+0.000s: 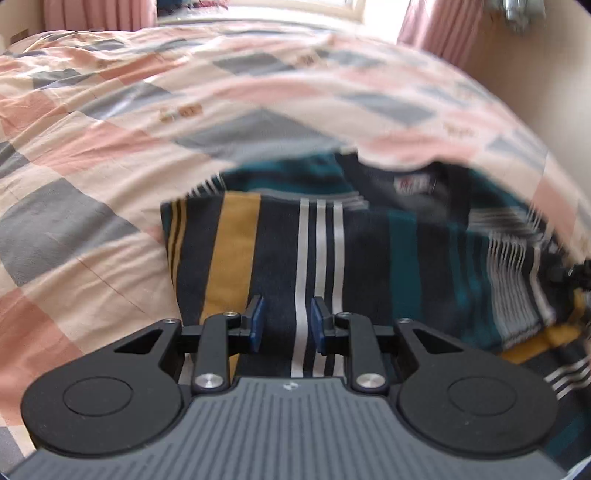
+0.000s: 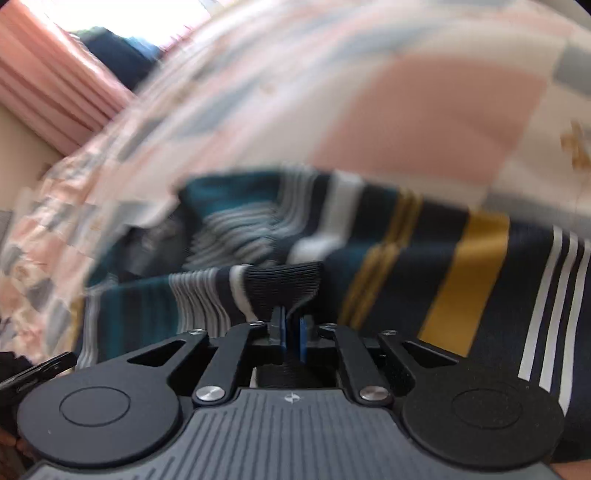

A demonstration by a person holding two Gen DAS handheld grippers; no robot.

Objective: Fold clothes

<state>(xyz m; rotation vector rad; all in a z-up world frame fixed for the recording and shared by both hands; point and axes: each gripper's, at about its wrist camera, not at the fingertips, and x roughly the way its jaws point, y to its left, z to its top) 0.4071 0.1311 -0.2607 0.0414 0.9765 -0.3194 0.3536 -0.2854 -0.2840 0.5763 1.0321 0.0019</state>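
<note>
A dark navy knitted sweater with mustard-yellow, white and teal stripes lies spread on a bed covered by a quilt of pink, cream and grey diamond patches; everything below is placed relative to this sweater.

In the left wrist view, the quilt fills the space left of and beyond the sweater. The left gripper, black with blue rubber pads, hovers over the sweater's near edge. Its jaws stand spread apart, and the navy fabric with three white stripes shows in the gap between them; nothing is pinched. Beyond the sweater's far edge hang pink pleated curtains beside a bright window. At the sweater's right side the picture is blurred.

In the right wrist view, the quilt is a blurred band beyond the sweater, with the curtains far off to its left. The right gripper sits at the sweater's near edge, its blue pads pressed nearly together, pinching a ribbed navy cuff or hem of the sweater, which rises bunched from between them.
</note>
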